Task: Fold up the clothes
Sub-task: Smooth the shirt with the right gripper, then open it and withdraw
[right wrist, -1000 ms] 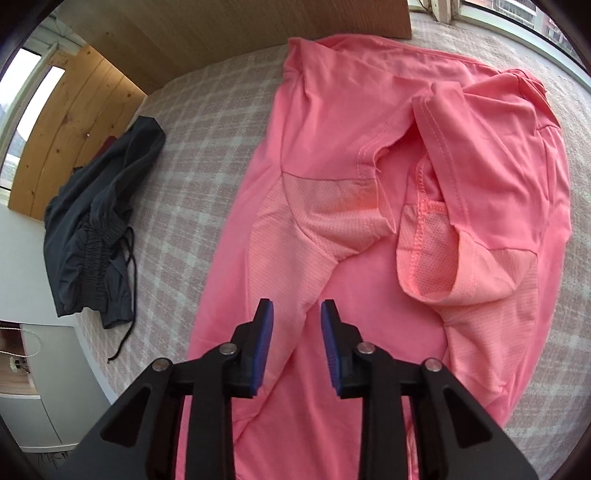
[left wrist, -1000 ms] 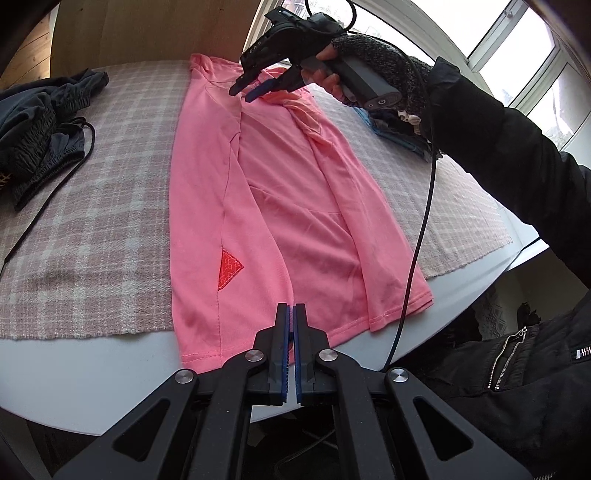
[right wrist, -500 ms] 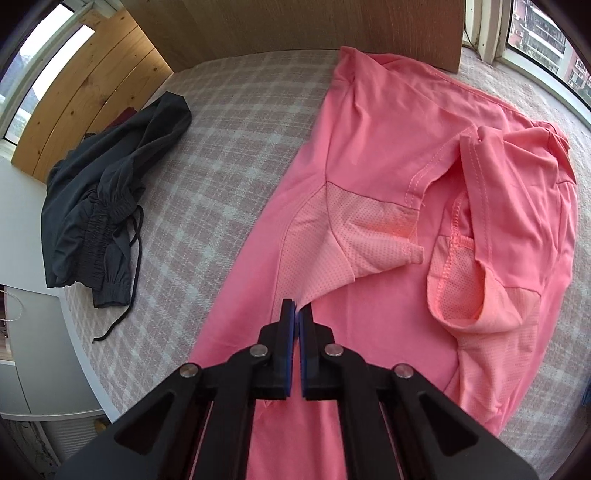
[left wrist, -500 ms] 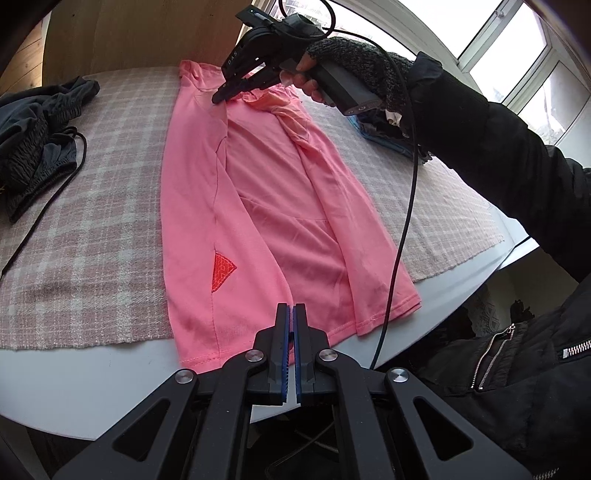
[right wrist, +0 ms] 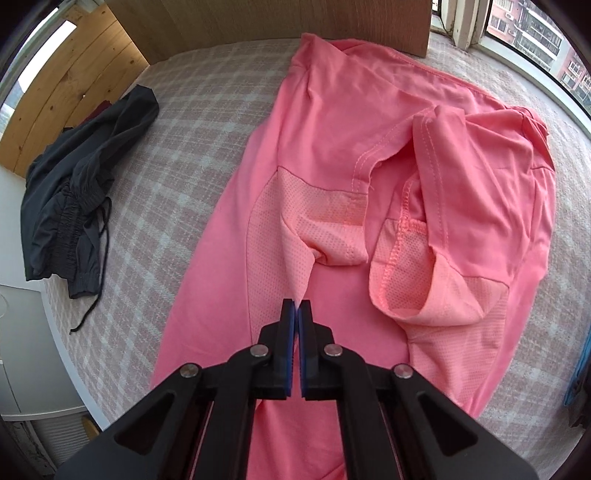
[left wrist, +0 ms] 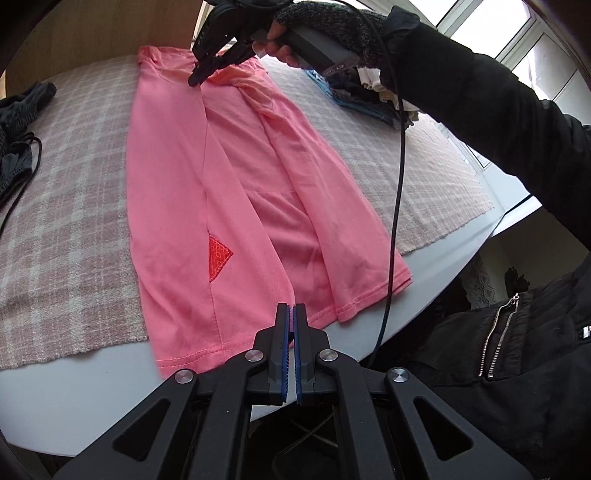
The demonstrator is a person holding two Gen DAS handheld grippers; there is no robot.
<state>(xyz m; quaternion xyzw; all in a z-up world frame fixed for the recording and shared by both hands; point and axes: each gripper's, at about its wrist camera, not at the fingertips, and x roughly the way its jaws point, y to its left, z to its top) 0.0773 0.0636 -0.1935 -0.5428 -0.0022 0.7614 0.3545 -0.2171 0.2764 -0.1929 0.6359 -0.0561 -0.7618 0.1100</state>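
Here the coral-pink jersey T-shirt (left wrist: 236,206) lies lengthways on a pink-and-white checked woven cloth (left wrist: 66,206) that covers the white bench (left wrist: 92,391), both long sides folded in toward the middle and its hem hanging just over the cloth's near edge. A small red mesh triangle (left wrist: 218,259) shows on the left folded panel.

The left claw (left wrist: 290,312) is pressed together, blue pads meeting with nothing between them, and it hovers just above the hem without gripping it.

The right claw (right wrist: 296,308) has just snapped shut; its pads are closed, with the tips right at the inner edge of the left folded panel, below the perforated mesh underarm section (right wrist: 317,225). Whether a thin fold of cloth is caught between the tips cannot be told. In the left wrist view this claw (left wrist: 195,79) points down onto the shirt near the collar end, held by a hand in a grey knitted glove (left wrist: 332,26) with a black jacket sleeve (left wrist: 480,110) behind it and a black cable (left wrist: 397,184) trailing across the shirt.

A crumpled dark grey garment with a drawstring (right wrist: 77,195) sits well apart on the cloth, and a stack of folded clothes (left wrist: 369,96) lies on the other side.
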